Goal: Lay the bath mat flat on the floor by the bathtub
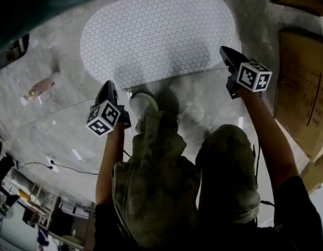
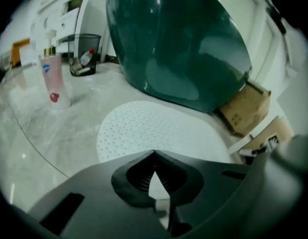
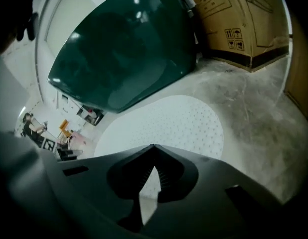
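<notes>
The white dotted oval bath mat [image 1: 161, 35] lies flat on the marbled floor beside the dark green bathtub [image 1: 25, 4]. Its near edge runs straight, just ahead of the person's shoe [image 1: 144, 102]. My left gripper [image 1: 109, 83] hovers at the mat's near left corner, and my right gripper [image 1: 224, 50] is over its right end. Both are shut with the tips meeting and nothing between them. In the left gripper view the mat [image 2: 159, 128] lies beyond the closed tips [image 2: 154, 152], with the tub [image 2: 179, 39] behind. The right gripper view shows the same mat [image 3: 169, 123] past its tips [image 3: 154, 146].
A pink bottle [image 1: 41, 86] stands on the floor to the left, with a black wire bin [image 2: 84, 54] farther off. Cardboard boxes [image 1: 302, 82] line the right side. A cable [image 1: 67, 167] runs across the floor at lower left. The person's legs fill the lower middle.
</notes>
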The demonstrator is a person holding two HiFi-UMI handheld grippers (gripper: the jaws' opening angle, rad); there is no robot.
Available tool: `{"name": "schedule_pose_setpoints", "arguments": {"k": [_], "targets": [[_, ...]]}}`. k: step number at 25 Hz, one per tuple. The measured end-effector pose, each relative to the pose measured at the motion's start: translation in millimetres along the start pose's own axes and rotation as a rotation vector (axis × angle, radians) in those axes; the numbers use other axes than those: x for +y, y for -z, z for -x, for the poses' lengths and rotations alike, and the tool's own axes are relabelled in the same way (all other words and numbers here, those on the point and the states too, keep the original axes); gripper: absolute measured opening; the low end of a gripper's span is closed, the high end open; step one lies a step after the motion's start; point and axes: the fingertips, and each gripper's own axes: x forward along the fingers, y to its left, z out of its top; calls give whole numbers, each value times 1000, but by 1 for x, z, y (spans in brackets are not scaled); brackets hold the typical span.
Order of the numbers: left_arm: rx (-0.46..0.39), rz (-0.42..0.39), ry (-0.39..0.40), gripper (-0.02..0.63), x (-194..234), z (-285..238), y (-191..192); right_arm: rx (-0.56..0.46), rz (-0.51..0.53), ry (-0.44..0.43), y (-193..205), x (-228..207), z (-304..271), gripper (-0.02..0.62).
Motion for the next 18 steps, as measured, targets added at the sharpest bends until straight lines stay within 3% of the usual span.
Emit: {"name": "schedule_pose_setpoints", "arguments": {"k": [1,4,7,13,18], "targets": [[15,20,31,20,-20,16,-6,33,22,11,11,11,13,23],[20,-40,87,19,-68,63,-36,106,76,32,27,49,64,23],[9,-38,90,20,-81,107,-72,152,92,69,23,86,111,23],[62,-16,75,18,-100,208,-124,216,22,162,-9,167,195,23],[81,-71,123,20,-138,290,-152,195,48,185,-57,241,256,23]]}}
